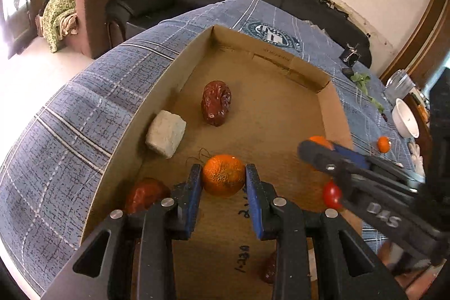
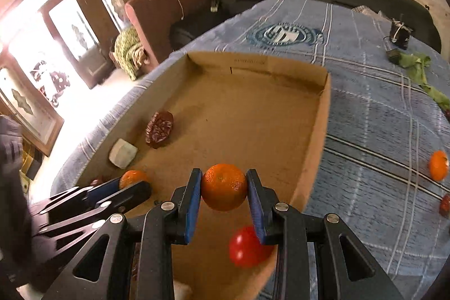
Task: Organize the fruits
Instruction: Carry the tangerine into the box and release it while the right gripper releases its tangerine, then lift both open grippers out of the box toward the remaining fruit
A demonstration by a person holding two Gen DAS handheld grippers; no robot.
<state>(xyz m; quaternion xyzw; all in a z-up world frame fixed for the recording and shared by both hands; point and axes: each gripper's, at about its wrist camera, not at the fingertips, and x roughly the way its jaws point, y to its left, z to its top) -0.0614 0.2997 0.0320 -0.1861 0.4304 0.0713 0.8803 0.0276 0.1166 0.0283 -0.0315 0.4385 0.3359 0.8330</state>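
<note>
Left wrist view: a shallow cardboard box (image 1: pixel 334 114) fills the middle of the frame, sitting on a blue plaid cloth (image 1: pixel 84 108). On its floor lie a wrinkled dark-red fruit (image 1: pixel 216 103) in the centre and a pale block (image 1: pixel 166 133) against the left wall. The right gripper (image 1: pixel 315 148) cuts in from the right edge, covering most of the orange it carries and part of a red tomato (image 1: pixel 331 194). Another reddish fruit (image 1: pixel 144 194) at lower left is half hidden behind the near finger. The left gripper (image 1: pixel 223 176) is narrowed onto a mottled orange (image 1: pixel 223 175), pads pressing both its sides, above the box floor. A loose orange (image 1: pixel 383 144) lies on the cloth at right.

Right wrist view: the right gripper (image 2: pixel 224 186) clamps a smooth orange (image 2: pixel 224 187) at centre frame, over the box's near right part. The tomato (image 2: pixel 249 246) lies below it, partly behind the right finger. At lower left the left gripper (image 2: pixel 132 183) shows with its orange peeking out, blurred.
</note>
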